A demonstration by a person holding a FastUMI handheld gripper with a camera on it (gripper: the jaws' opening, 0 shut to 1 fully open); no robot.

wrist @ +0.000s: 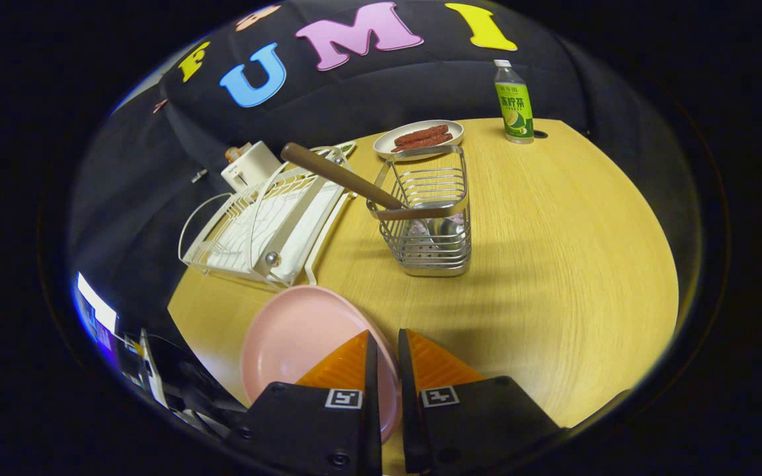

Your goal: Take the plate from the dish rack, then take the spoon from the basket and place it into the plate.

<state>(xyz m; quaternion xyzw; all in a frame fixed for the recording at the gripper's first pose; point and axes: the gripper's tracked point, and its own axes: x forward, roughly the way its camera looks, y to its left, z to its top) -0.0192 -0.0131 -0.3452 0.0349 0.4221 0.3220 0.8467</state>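
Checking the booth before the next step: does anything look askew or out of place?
Nothing is spilled or damaged. The spoon leans far out of the wire basket toward the empty dish rack. The pink plate lies flat, its rim between the gripper's nearly closed fingers.

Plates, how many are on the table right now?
2. A pink plate between the hand-held gripper fingers, which grip its rim; a white plate with sausages behind the wire basket.
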